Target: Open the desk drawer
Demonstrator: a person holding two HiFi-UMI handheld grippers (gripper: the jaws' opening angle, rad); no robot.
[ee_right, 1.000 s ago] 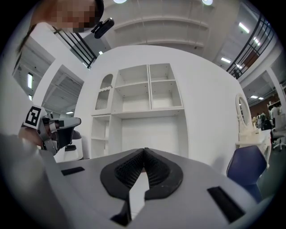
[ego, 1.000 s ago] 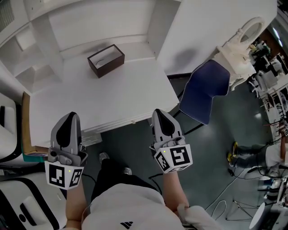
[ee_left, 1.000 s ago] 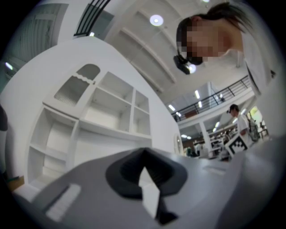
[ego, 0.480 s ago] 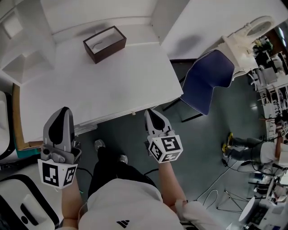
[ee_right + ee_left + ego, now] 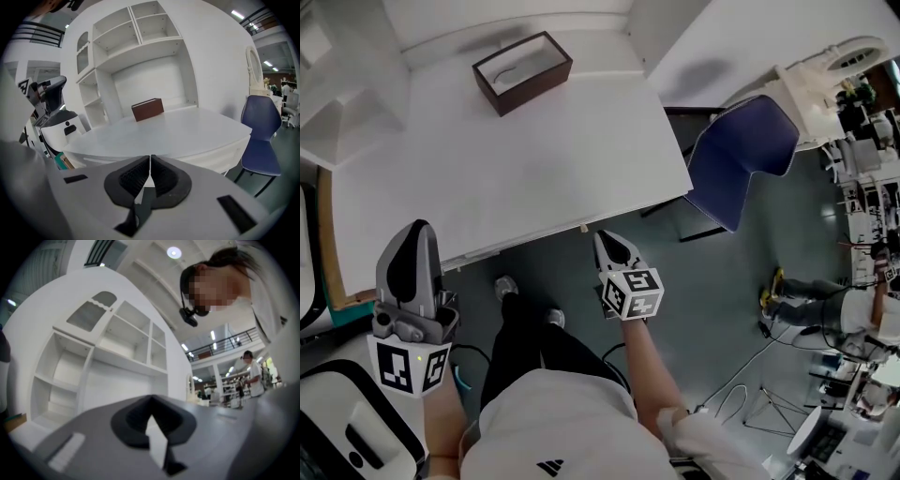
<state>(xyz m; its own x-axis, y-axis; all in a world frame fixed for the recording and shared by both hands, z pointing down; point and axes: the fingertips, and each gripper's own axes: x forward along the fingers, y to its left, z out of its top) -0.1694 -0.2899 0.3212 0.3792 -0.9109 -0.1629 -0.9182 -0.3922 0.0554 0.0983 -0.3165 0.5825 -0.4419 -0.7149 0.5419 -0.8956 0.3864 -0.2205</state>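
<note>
So the drawer (image 5: 213, 154) is the white front panel tucked under the front lip of the desk (image 5: 534, 159), facing me. It looks fully shut as far as I can tell. There's a tiny nub (image 5: 583, 228) on that front edge, and my guess is it's the pull, but it's too small to be sure.

The right tongs (image 5: 602, 236) hang off the front edge, just beside that nub and tipped downward at the drawer front, which makes sense for lining up a grab. They're just starting to spread, with only a thin slit showing between the ribbed black pads and nothing in there. The left tongs (image 5: 417, 227) sit off to the side at the desk's left front corner, pointing roughly level with the tips pressed together and empty. I reckon they're just parked out of the way, since a drawer pull is a one-hand job.

The desk itself is smooth, glossy white with a gently curved front, so there's nothing to grip except whatever pull there is. A brown open-topped box (image 5: 522, 71) sits well back near the wall, clear of everything. White shelves (image 5: 136, 28) rise behind it. A blue moulded chair (image 5: 741, 155) stands off the desk's right corner, far enough not to block the drawer sliding out, I'd say.
</note>
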